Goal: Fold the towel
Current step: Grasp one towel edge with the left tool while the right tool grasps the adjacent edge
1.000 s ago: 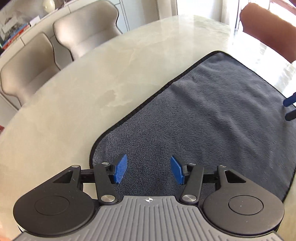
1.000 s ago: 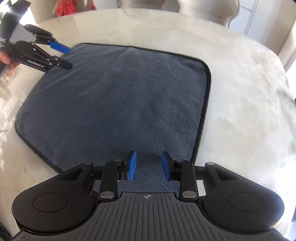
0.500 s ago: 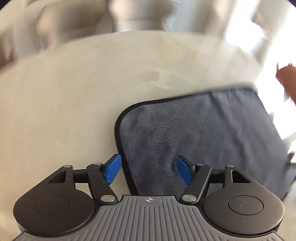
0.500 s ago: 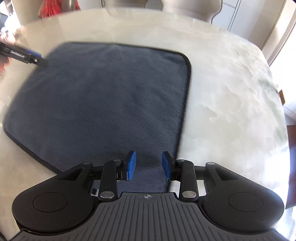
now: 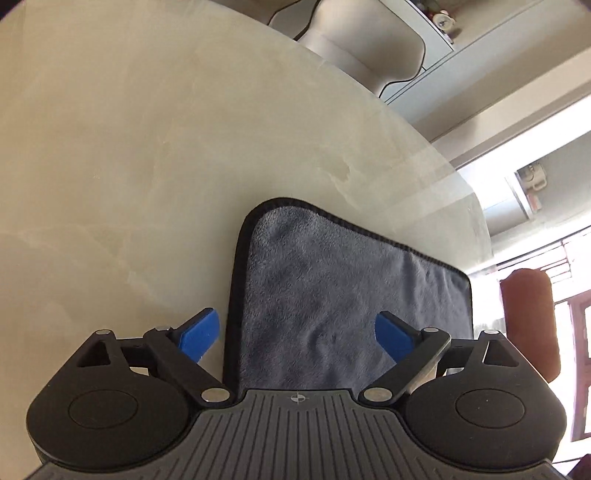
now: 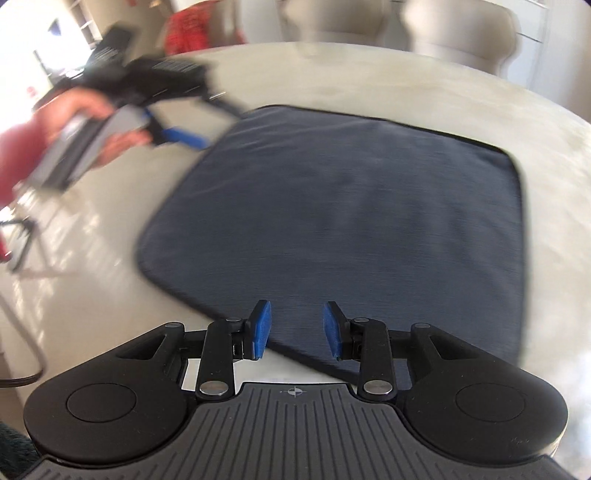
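A dark grey towel with black trim lies flat on the pale marble table. My left gripper is open wide, low over the towel's left edge, with its left fingertip off the cloth and a rounded corner ahead. In the right wrist view the towel lies spread out. My right gripper is open and empty above the towel's near edge. The left gripper shows blurred at the towel's far left corner, held by a hand.
Beige chairs stand beyond the table's far edge, and a brown chair stands at the right. More chairs and a red object show beyond the table in the right wrist view.
My left gripper has swung round to the towel's left edge and opened wider. My right gripper has shifted to the left along the near edge; its view is motion-blurred.
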`<action>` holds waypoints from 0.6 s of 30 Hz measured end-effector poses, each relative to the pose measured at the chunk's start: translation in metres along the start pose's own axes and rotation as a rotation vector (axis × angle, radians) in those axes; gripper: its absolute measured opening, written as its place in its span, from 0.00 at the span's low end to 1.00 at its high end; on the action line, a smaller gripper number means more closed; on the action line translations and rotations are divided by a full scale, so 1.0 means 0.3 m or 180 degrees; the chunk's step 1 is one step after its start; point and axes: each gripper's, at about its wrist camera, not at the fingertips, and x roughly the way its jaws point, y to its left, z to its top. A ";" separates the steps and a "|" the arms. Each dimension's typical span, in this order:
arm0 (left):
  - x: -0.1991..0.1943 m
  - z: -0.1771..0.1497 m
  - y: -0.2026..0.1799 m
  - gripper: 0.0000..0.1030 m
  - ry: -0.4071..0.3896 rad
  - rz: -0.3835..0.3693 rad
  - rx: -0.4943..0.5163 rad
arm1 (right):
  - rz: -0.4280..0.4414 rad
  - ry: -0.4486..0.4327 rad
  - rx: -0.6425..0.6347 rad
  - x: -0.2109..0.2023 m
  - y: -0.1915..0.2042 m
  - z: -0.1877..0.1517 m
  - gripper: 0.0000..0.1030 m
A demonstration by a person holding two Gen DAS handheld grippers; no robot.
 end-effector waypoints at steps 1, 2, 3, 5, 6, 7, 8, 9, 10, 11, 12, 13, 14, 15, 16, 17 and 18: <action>0.008 0.010 -0.005 0.98 0.0029 0.0000 -0.0002 | 0.0023 0.0004 -0.0058 0.008 0.028 0.004 0.32; 0.017 0.016 -0.010 0.98 0.0043 0.0010 0.0008 | 0.0043 0.0008 -0.0119 0.016 0.056 0.009 0.32; 0.026 0.023 -0.021 0.98 0.0059 0.0038 0.0054 | 0.0056 0.0004 -0.0170 0.020 0.079 0.012 0.32; 0.041 0.032 -0.036 0.97 0.0080 0.0090 0.0137 | 0.0106 -0.0008 -0.0242 0.029 0.109 0.018 0.32; 0.052 0.034 -0.045 0.94 0.0085 0.0112 0.0191 | 0.0135 -0.0018 -0.0279 0.032 0.130 0.025 0.32; 0.058 0.036 -0.053 0.92 0.0087 0.0127 0.0254 | 0.0157 -0.0023 -0.0325 0.036 0.152 0.032 0.32; 0.063 0.037 -0.062 0.84 0.0093 0.0142 0.0324 | 0.0163 -0.0026 -0.0356 0.040 0.168 0.033 0.32; 0.066 0.039 -0.068 0.72 0.0101 0.0147 0.0370 | 0.0166 -0.0029 -0.0383 0.045 0.182 0.033 0.32; 0.070 0.040 -0.073 0.63 0.0110 0.0150 0.0412 | 0.0175 -0.0021 -0.0409 0.053 0.195 0.036 0.32; 0.074 0.041 -0.075 0.41 0.0137 0.0158 0.0439 | 0.0184 -0.0012 -0.0435 0.063 0.208 0.040 0.32; 0.078 0.042 -0.076 0.27 0.0167 0.0167 0.0463 | 0.0192 -0.0010 -0.0468 0.082 0.228 0.050 0.32; 0.082 0.043 -0.073 0.22 0.0165 0.0210 0.0469 | 0.0211 -0.0014 -0.0505 0.104 0.252 0.062 0.32; 0.083 0.044 -0.063 0.13 0.0165 0.0214 0.0421 | 0.0234 -0.0006 -0.0530 0.124 0.264 0.077 0.32; 0.083 0.045 -0.053 0.10 0.0167 0.0212 0.0365 | 0.0245 -0.0003 -0.0542 0.141 0.270 0.088 0.32; 0.083 0.046 -0.043 0.09 0.0168 0.0209 0.0308 | 0.0259 -0.0004 -0.0559 0.151 0.283 0.098 0.32; 0.082 0.047 -0.032 0.09 0.0164 0.0189 0.0243 | 0.0273 -0.0004 -0.0574 0.158 0.286 0.105 0.32; 0.081 0.048 -0.021 0.08 0.0159 0.0165 0.0175 | 0.0302 -0.0017 -0.0615 0.166 0.302 0.112 0.32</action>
